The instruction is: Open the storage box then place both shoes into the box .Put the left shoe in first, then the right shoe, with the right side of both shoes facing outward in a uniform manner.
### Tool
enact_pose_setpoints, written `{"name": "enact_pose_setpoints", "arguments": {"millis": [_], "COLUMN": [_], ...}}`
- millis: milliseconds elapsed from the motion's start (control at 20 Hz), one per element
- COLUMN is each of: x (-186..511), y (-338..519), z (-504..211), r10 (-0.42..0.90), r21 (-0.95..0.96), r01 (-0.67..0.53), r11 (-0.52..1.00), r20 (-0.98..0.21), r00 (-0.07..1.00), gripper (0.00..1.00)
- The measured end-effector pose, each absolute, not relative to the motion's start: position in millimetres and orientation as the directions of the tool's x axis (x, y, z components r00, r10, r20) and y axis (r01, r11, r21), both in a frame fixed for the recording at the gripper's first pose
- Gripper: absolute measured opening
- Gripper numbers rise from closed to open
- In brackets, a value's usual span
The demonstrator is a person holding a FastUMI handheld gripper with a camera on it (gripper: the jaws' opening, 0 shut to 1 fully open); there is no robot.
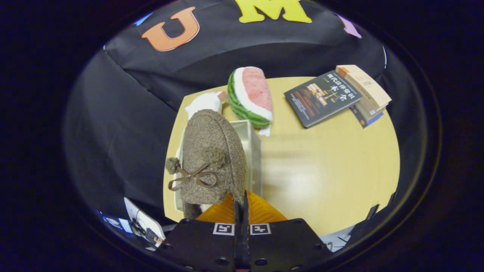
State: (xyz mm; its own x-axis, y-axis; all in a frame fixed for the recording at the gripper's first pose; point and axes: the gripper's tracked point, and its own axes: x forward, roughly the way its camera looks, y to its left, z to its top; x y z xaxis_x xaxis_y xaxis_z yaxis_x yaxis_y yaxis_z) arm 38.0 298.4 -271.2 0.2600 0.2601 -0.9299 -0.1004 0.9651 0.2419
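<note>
A brown fuzzy shoe (211,158) with a small bow and pompoms hangs just ahead of my fingers, toe pointing away. My gripper (241,198) is shut on the shoe's near rim, with the fingers almost together. Under and behind the shoe stands the white storage box (252,147); its right wall and far corner show, while the shoe hides most of its inside. Whether another shoe lies in the box I cannot tell.
A watermelon-slice plush (251,96) lies beyond the box, with a white object (204,104) to its left. A dark book (321,98) and a stack of books (366,90) rest at the far right of the yellow table (325,170).
</note>
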Motion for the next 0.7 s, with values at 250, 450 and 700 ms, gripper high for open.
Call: {"name": "enact_pose_setpoints", "arguments": {"millis": [250, 450, 700], "x": [46.6, 54.1, 55.9], "y": [325.9, 323.5, 316.4], "z": [-315.9, -349.1, -373.0], "r10": [0.184, 0.086, -0.026], "r21": [0.188, 0.096, -0.01], "r01": [-0.004, 0.047, 0.091], "r11": [0.982, 0.994, 0.996], "r20": [-0.958, -0.978, -0.984], "r00": [0.22, 0.192, 0.179], "gripper": [0.01, 0.01, 0.01]}}
